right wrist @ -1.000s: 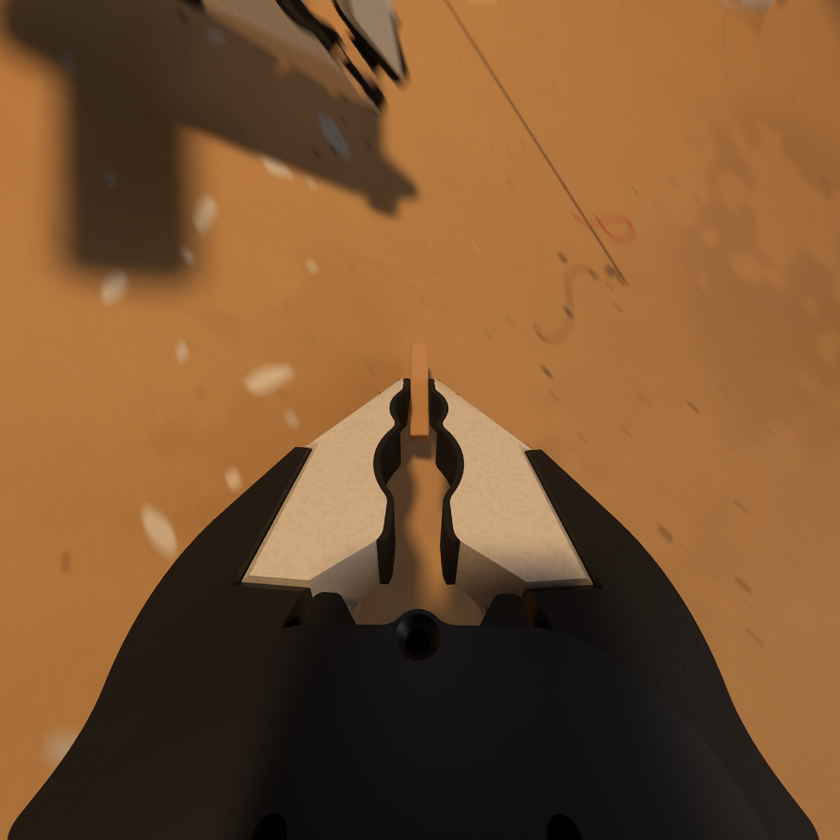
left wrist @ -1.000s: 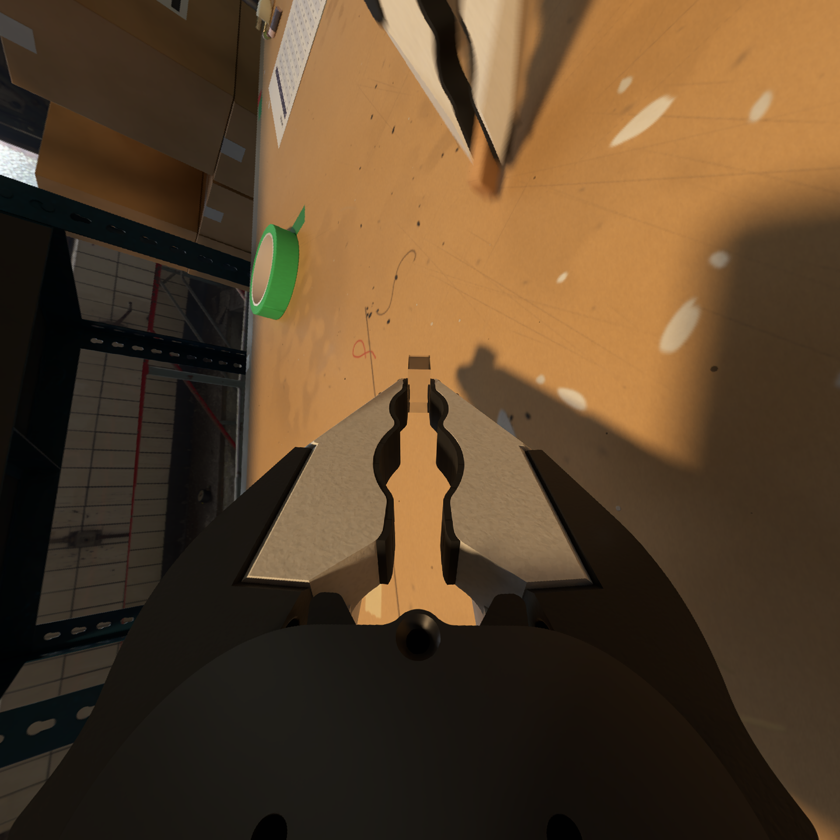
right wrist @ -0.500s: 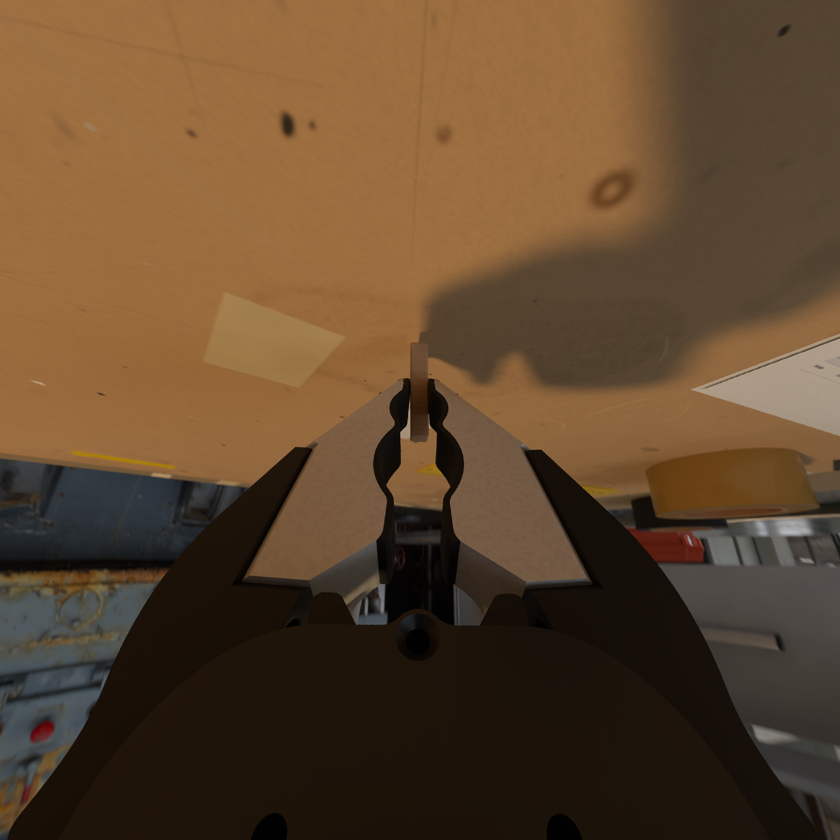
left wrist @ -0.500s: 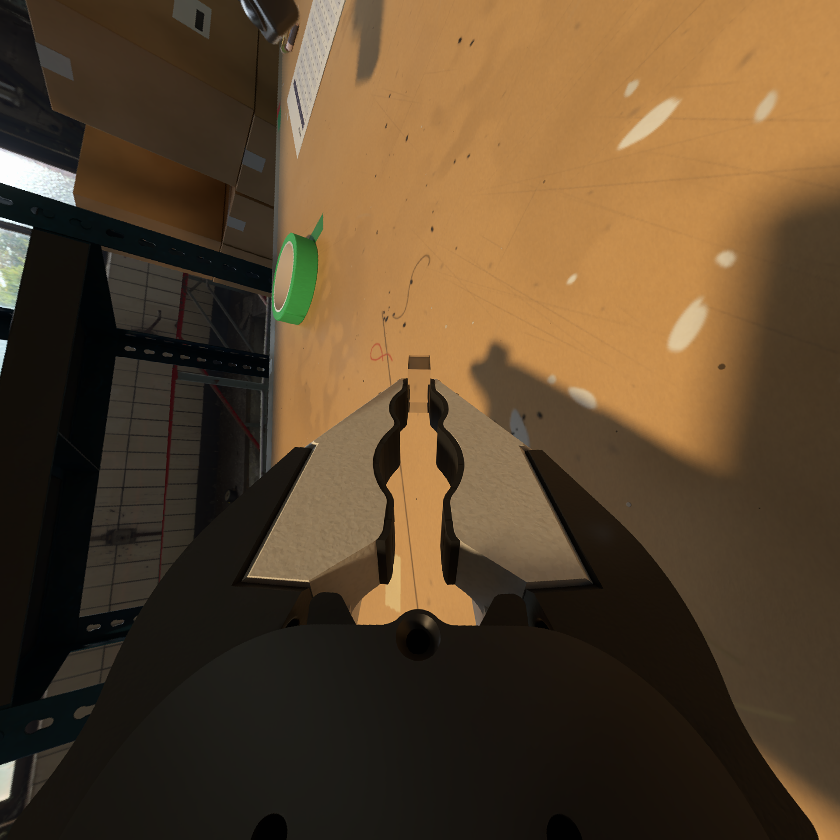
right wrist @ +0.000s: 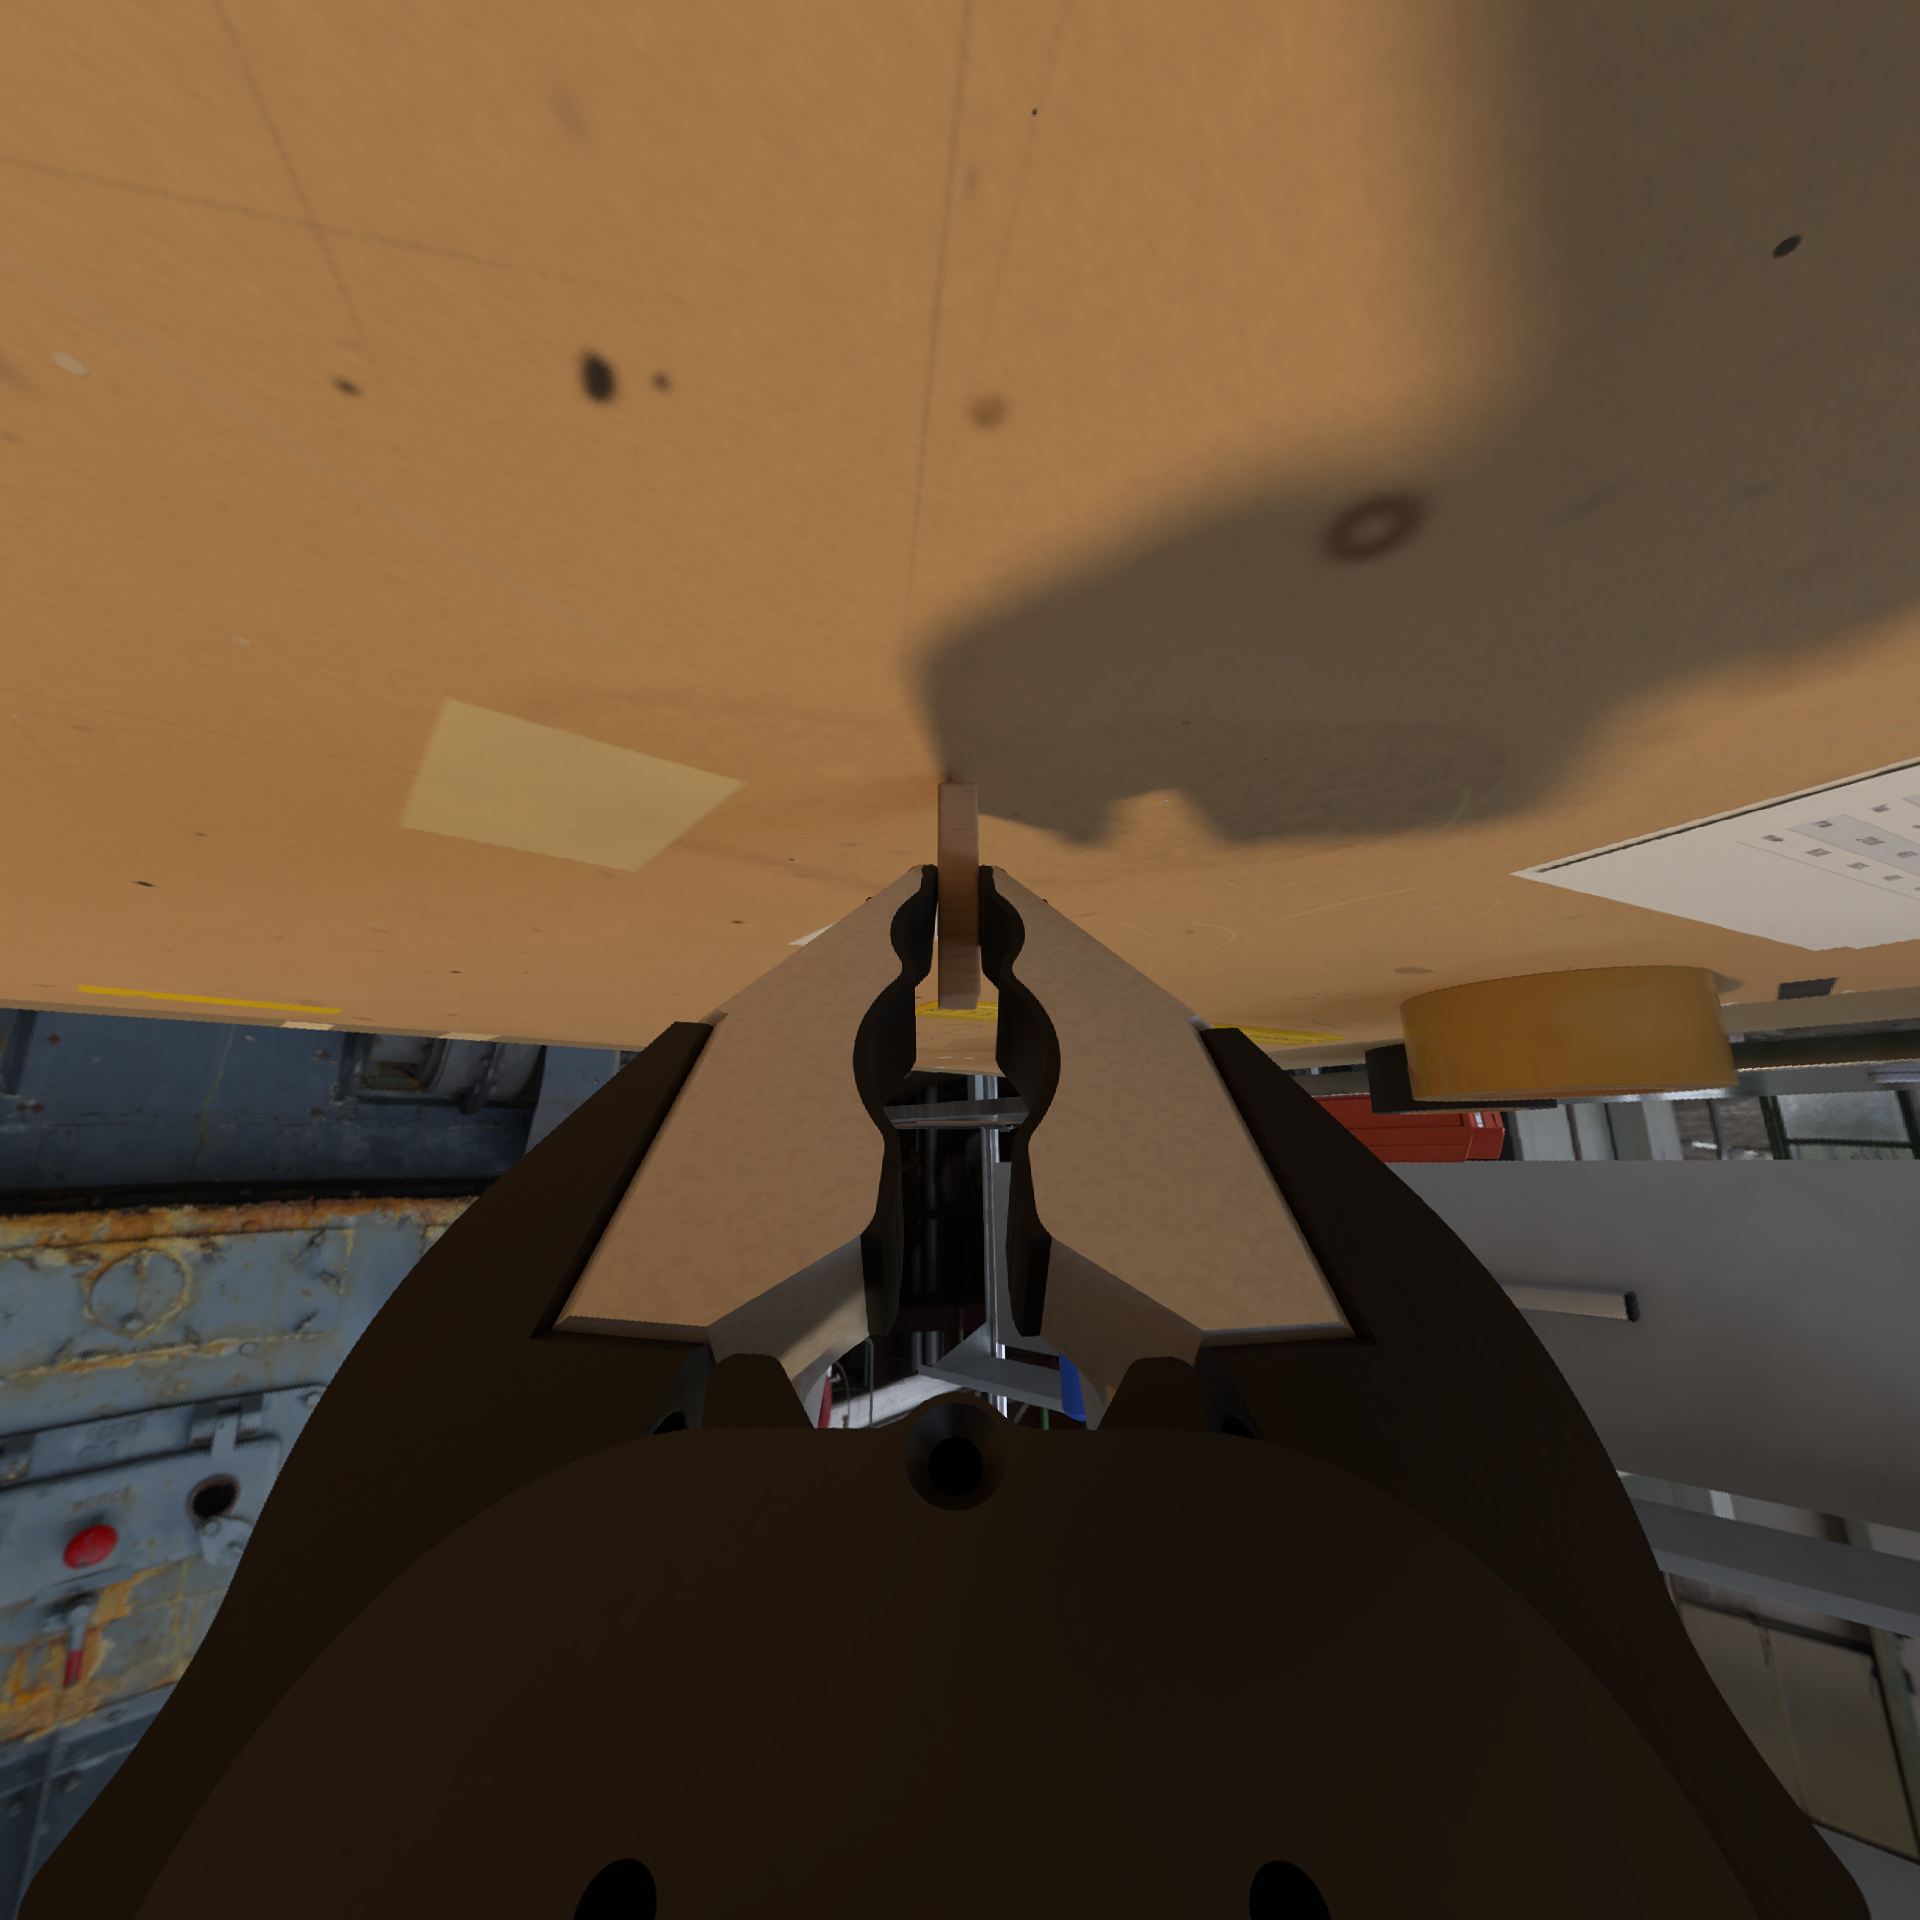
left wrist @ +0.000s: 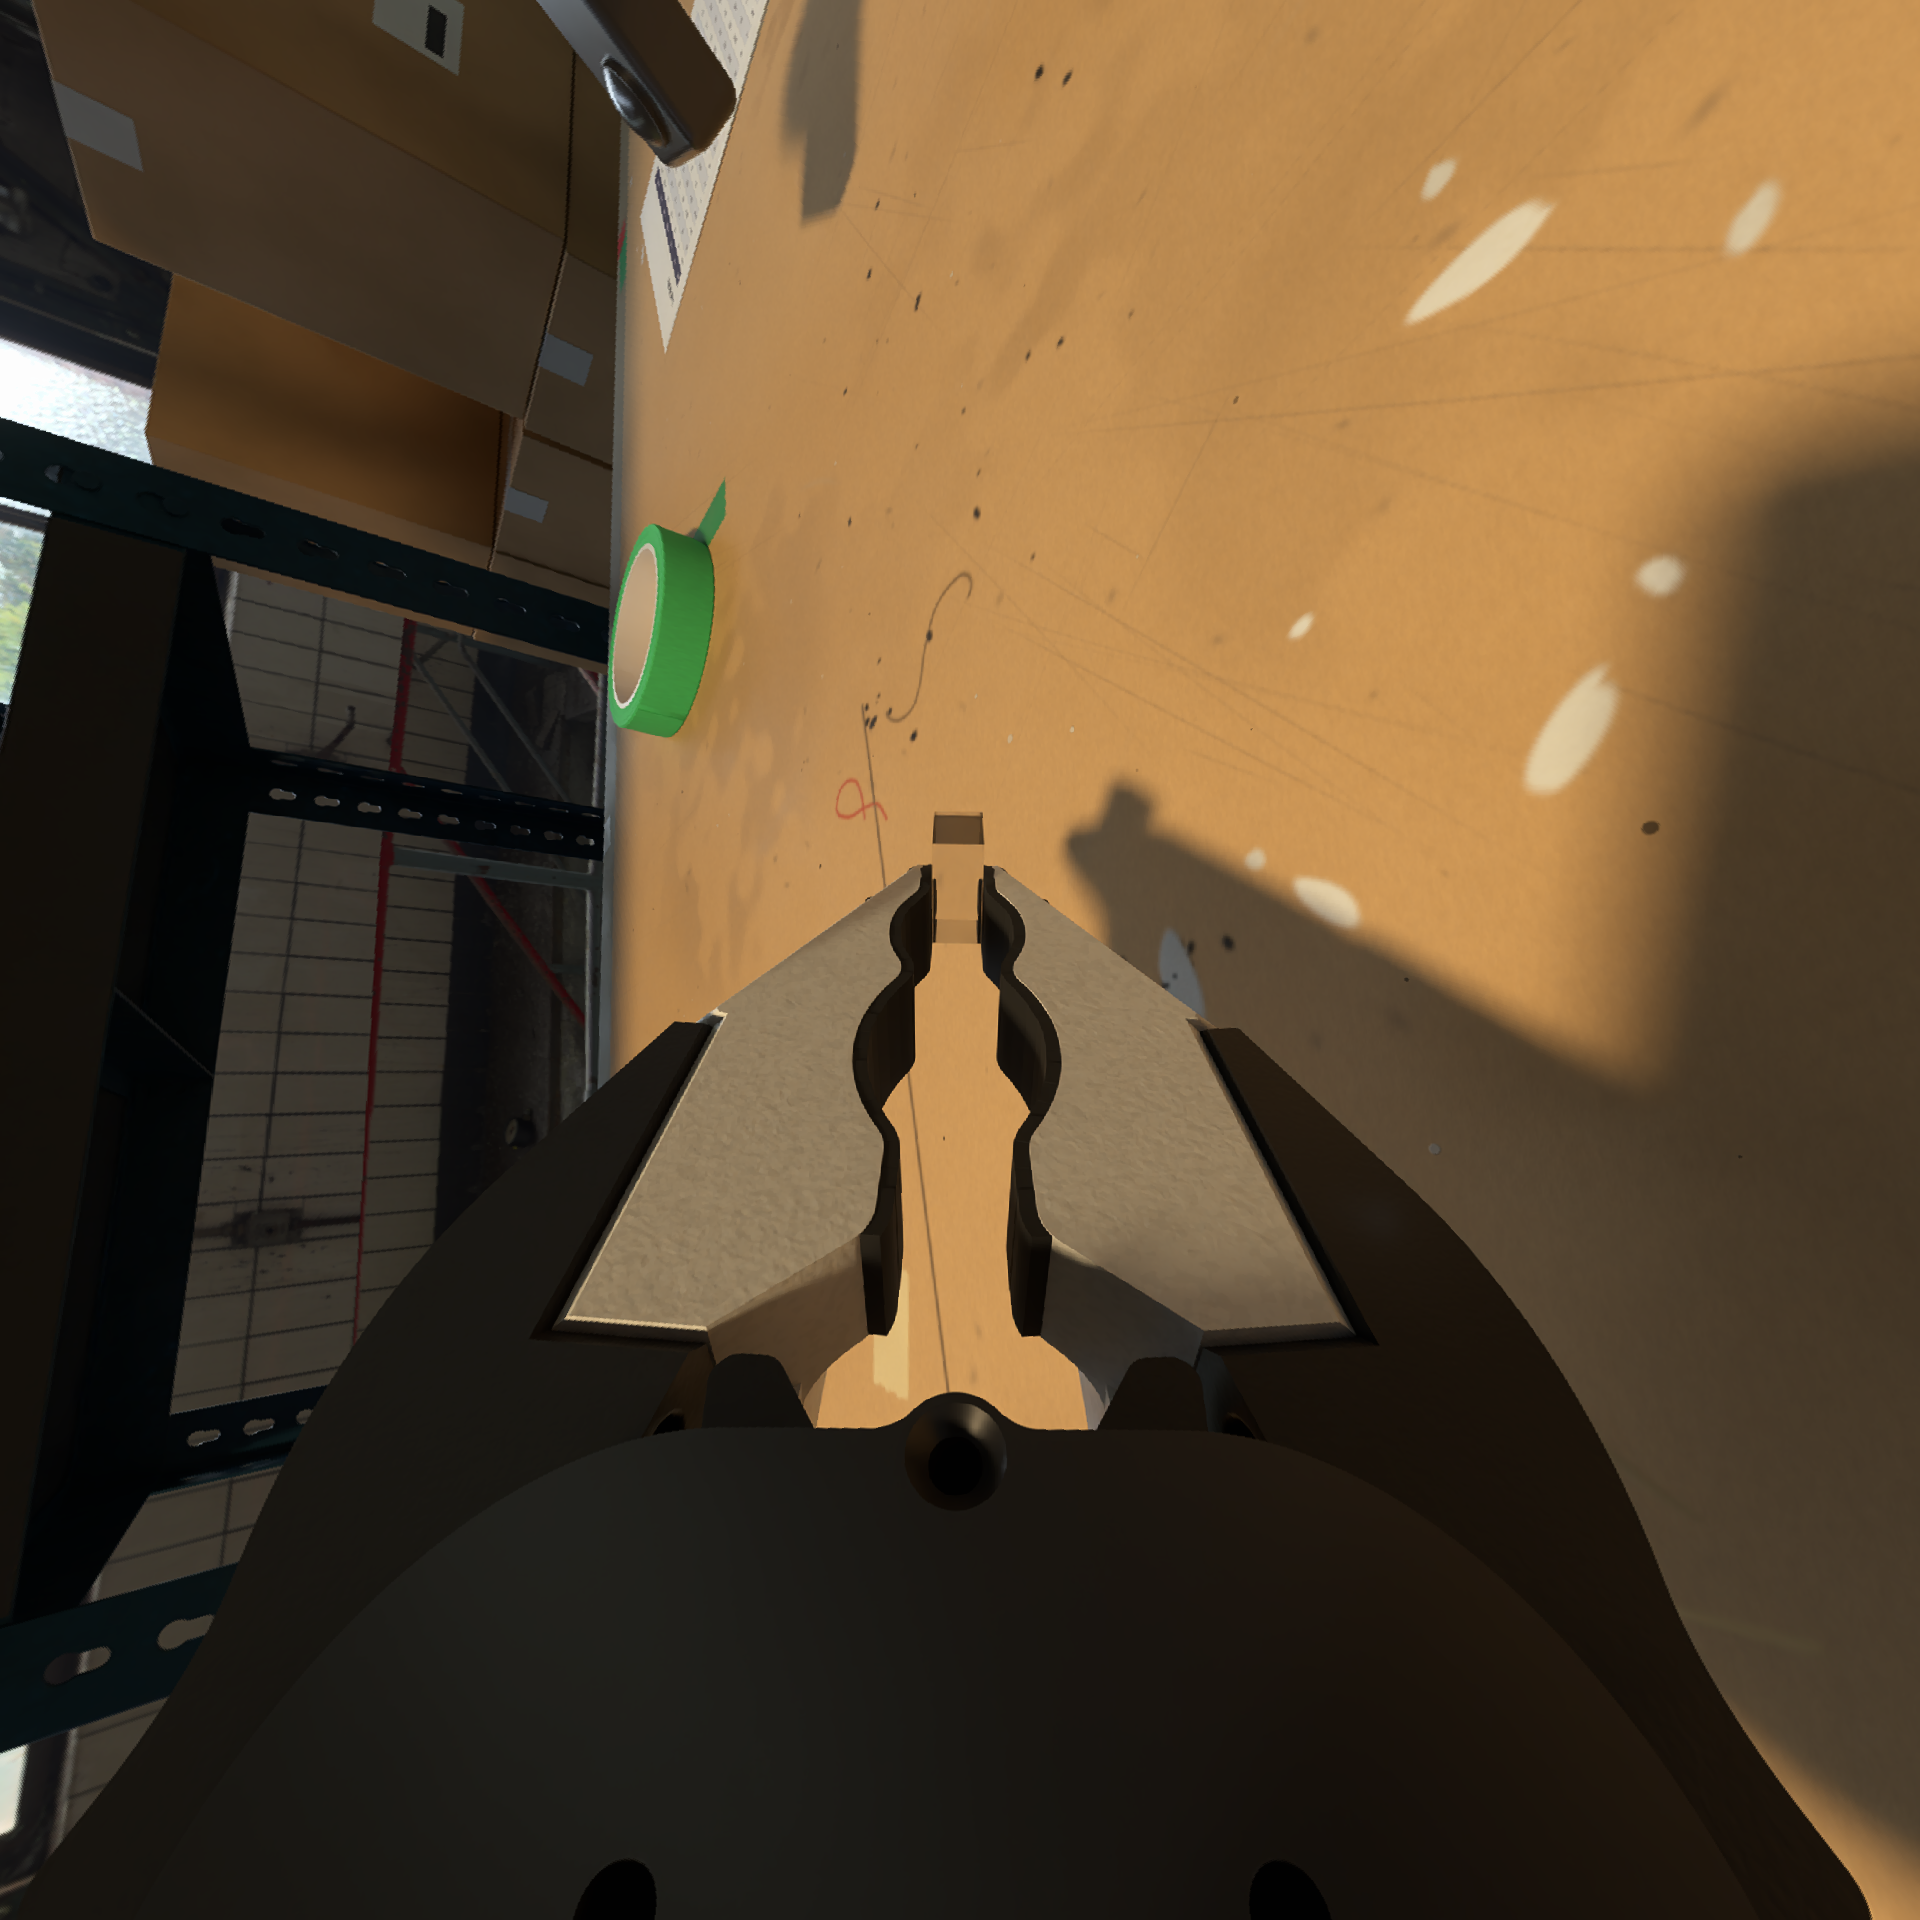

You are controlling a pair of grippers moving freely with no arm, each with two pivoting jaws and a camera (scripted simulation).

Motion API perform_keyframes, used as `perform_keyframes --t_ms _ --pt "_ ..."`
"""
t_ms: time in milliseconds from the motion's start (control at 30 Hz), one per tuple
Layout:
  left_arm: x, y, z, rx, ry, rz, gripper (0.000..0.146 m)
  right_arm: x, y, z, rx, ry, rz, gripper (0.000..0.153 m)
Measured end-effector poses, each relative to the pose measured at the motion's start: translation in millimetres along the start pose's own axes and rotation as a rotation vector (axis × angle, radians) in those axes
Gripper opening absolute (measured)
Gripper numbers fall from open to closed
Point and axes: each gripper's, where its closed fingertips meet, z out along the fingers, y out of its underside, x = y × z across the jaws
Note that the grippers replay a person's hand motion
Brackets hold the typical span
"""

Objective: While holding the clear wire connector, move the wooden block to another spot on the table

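Note:
My left gripper [left wrist: 957, 881] is shut on the clear wire connector [left wrist: 957, 831], a small see-through piece whose end sticks out past the fingertips, above the orange-brown table [left wrist: 1299, 499]. My right gripper [right wrist: 957, 881] is shut on the wooden block [right wrist: 957, 821], a thin pale slab held edge-on between the fingertips, close over the table [right wrist: 520, 312] near its edge. In the left wrist view, part of the right gripper's dark body [left wrist: 649, 88] shows at the top edge, far from the connector.
A green tape roll [left wrist: 660, 629] stands at the table's edge, with a printed sheet [left wrist: 681, 208], cardboard boxes [left wrist: 343, 208] and metal shelving [left wrist: 312, 800] beyond. The right wrist view shows a yellow tape roll [right wrist: 1558, 1029], a white sheet [right wrist: 1745, 862] and a pale square patch [right wrist: 566, 784].
My right gripper has swung away from the left one with the block, to a spot near the table's edge, and has neared the table. The left gripper has barely shifted and still holds the connector.

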Motion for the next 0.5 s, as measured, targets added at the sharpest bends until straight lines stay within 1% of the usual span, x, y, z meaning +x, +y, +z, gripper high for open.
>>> perform_keyframes --t_ms 300,333,400,500 --pt "1.6 0.2 0.7 -0.002 0.003 0.008 0.008 1.2 -3.4 0.6 0.019 0.007 -0.010 0.007" --pt "1.6 0.3 0.7 -0.003 0.003 0.008 0.008 1.6 -3.6 1.4 0.019 0.008 -0.009 0.012" --pt "1.6 0.5 0.7 -0.003 0.004 0.007 0.008 2.7 -4.7 3.4 0.028 0.009 -0.007 0.028" --pt "1.6 1.0 0.7 -0.004 0.004 0.008 0.008 5.1 -6.6 1.4 0.082 0.024 -0.006 0.035"
